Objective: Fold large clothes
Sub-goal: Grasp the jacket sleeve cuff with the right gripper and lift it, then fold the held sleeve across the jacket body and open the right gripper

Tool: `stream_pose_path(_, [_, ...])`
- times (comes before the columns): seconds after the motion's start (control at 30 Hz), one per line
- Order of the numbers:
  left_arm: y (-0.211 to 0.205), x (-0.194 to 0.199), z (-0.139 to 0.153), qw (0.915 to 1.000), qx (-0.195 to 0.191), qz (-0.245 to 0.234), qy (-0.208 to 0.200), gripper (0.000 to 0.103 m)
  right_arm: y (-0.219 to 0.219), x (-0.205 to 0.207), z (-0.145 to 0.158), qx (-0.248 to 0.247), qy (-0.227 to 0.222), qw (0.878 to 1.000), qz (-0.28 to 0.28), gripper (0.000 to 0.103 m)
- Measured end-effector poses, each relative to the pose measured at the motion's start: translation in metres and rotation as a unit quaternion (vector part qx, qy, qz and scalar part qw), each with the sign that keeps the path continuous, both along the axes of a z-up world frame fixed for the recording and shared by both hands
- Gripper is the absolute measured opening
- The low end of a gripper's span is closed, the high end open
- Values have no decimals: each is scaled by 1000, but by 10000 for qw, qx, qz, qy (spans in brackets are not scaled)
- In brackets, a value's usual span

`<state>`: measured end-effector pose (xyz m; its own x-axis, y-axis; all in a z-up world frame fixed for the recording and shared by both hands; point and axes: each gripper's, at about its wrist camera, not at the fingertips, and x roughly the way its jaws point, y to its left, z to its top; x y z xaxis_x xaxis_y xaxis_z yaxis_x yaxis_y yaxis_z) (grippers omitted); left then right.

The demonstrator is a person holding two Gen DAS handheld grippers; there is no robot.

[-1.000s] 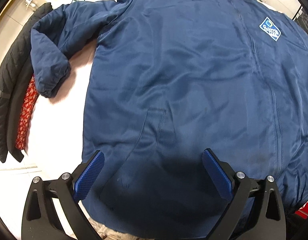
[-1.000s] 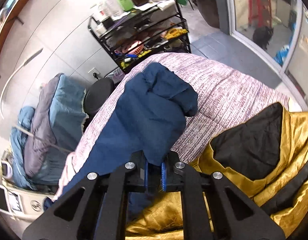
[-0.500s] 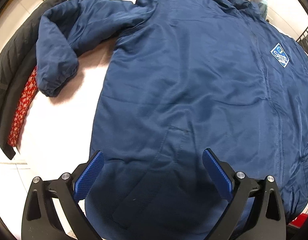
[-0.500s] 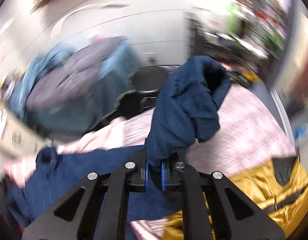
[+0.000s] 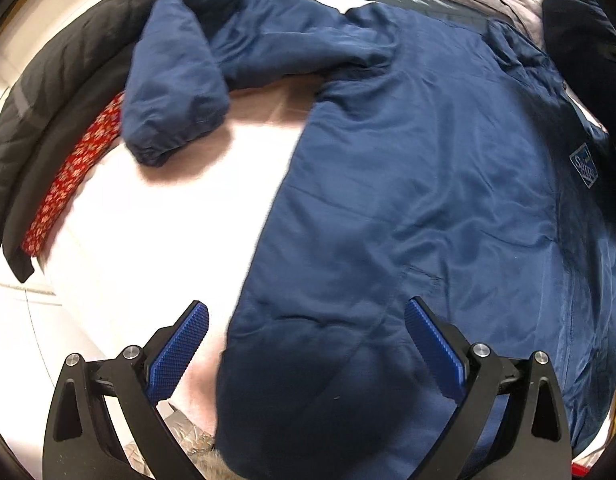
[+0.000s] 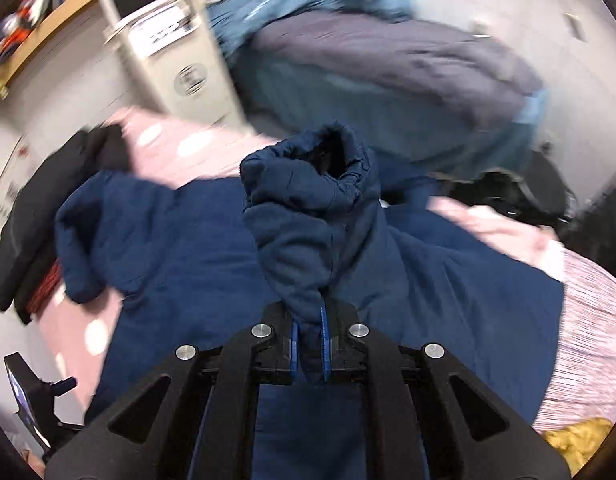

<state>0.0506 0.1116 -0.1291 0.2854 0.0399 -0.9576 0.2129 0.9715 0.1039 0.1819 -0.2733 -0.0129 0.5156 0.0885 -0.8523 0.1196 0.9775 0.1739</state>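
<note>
Because a fold is judged to need it, one sleeve point(image 6: 320, 216) of the blue jacket point(image 5: 428, 184), spread on the bed point(image 5: 155, 240), is held clamped in the right claw point(image 6: 308, 352); the left claw point(image 5: 303, 344) is spread apart above the hem.

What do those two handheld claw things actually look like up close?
Both look alike. The left gripper has a matte black frame with triangular cut-outs, round silver bolt heads, and two fingers faced with bright blue, finely ridged pads. The right gripper has the same black frame, silver bolts and blue pads. No cables, labels or sleeves are visible.
</note>
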Motion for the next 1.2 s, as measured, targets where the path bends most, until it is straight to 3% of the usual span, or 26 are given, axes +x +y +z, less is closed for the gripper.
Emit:
stream_pose_path(0.13, [13, -6, 0, 9999, 105, 72, 4, 96, 43, 23, -26, 33, 257, 9994, 237, 8])
stream_pose_path(0.5, [33, -9, -11, 9992, 153, 320, 180, 96, 87, 57, -67, 184, 693, 9968, 348, 11])
stream_pose_path(0.57, [27, -6, -10, 9994, 169, 228, 186, 96, 91, 60, -76, 302, 763, 9953, 506, 21])
stream_pose_path(0.6, [24, -4, -10, 9995, 173, 173, 185, 96, 94, 61, -82, 341, 858, 9938, 614, 37])
stream_pose_path(0.63, [19, -2, -9, 9996, 176, 85, 185, 96, 95, 61, -88, 330, 1011, 9919, 690, 60])
stream_pose_path(0.67, [14, 0, -8, 9997, 180, 4, 169, 96, 95, 56, -93, 263, 1142, 9909, 666, 68])
stream_pose_path(0.87, [-19, 10, 3, 9987, 158, -474, 6, 96, 60, 10, -87, 358, 881, 9950, 316, 71])
stream_pose_path(1.0, [-52, 25, 13, 9954, 109, -941, -164, 96, 4, -14, -75, -161, 637, 9973, -341, 77])
stream_pose_path(1.13, [-104, 47, 29, 9862, 115, -1582, -467, 97, -44, -27, -96, -1211, 1012, 9841, -811, 79])
stream_pose_path(1.2, [-127, 54, 36, 9813, 94, -1822, -611, 97, -67, -41, -127, -1430, 1516, 9745, -835, 79])
